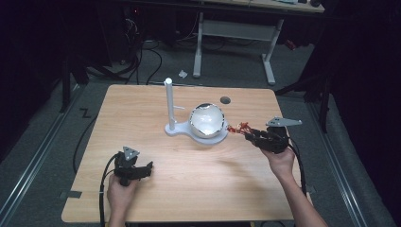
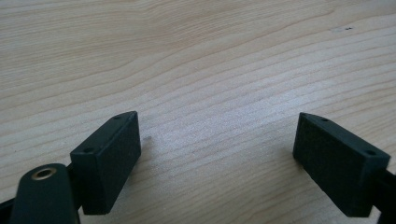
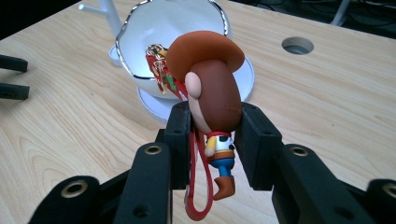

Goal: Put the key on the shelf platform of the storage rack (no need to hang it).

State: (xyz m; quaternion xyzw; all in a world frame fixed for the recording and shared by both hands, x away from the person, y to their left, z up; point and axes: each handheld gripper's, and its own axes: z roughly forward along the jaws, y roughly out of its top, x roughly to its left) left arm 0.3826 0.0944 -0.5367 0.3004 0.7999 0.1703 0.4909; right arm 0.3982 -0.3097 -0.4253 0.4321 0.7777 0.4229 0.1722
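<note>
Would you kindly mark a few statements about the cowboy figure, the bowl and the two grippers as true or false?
1. The right gripper clamps the cowboy figure by its head. True.
2. The figure lies inside the white bowl. False: it is held in the air beside the bowl.
3. The left gripper holds a red strap. False: it is open, with bare table between its fingers.
4. A white post stands upright left of the bowl. True.

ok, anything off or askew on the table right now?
Nothing damaged or spilled. The cowboy figure keychain is clamped by its head in the right claw, body dangling, red strap hanging loose. The white bowl stand sits upright on the table.
</note>
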